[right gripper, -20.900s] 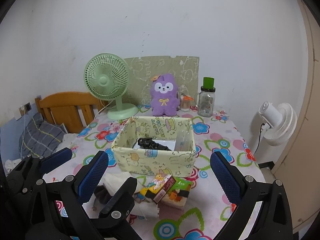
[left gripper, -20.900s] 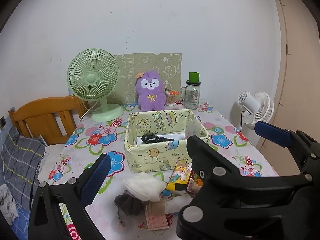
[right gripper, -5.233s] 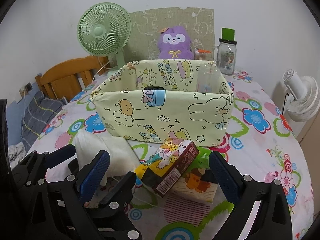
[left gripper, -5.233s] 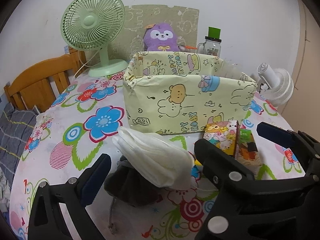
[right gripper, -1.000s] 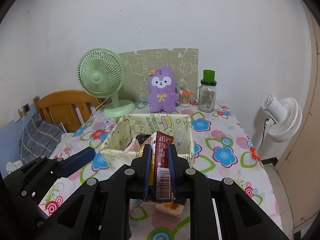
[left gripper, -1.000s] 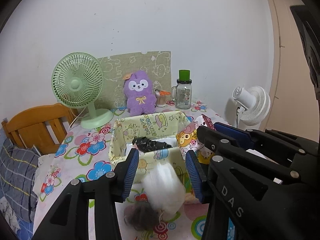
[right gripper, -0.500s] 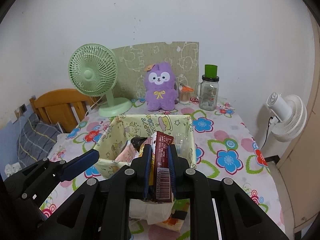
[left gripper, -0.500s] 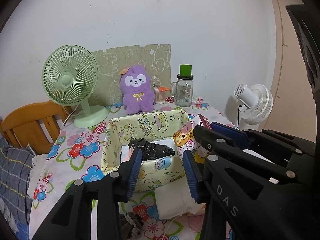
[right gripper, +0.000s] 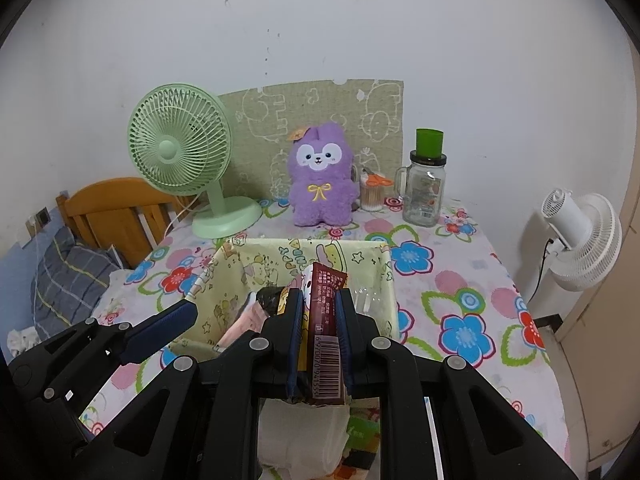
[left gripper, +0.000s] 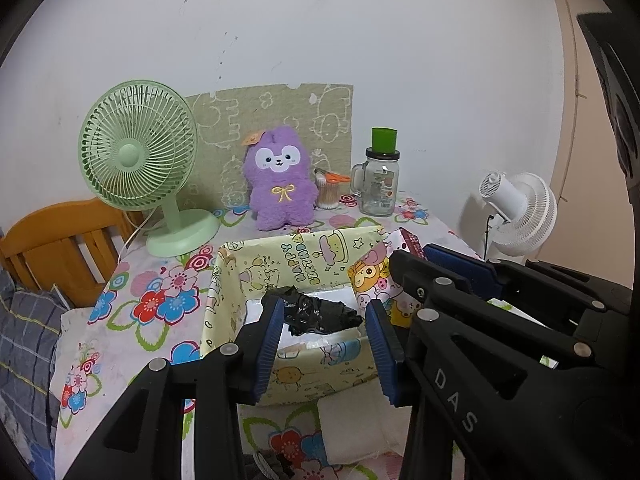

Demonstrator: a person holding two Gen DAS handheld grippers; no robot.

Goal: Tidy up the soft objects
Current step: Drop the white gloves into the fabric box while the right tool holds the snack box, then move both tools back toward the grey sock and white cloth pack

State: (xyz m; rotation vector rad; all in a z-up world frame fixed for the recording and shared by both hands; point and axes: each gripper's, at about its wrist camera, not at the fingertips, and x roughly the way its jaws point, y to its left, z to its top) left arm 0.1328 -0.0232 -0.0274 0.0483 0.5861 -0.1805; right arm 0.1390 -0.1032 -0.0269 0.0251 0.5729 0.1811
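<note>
Both claws now nearer fabric bin (right gripper: 372, 280). Right claw (right gripper: 318, 344) clamps snack pack (right gripper: 326, 320) over bin: light, crinkly, hold mid-body. Left claw (left gripper: 326, 344) parted, empty; tissue pack (left gripper: 352, 428) on desk (left gripper: 132, 320).

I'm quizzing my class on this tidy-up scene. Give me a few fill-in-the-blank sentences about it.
The right tool is shut on a ____ packet.
The plush toy at the wall is ____ in colour.
The crumpled thing inside the yellow box is ____.
Left of the plush stands a green ____.

Missing words: snack; purple; black; fan
</note>
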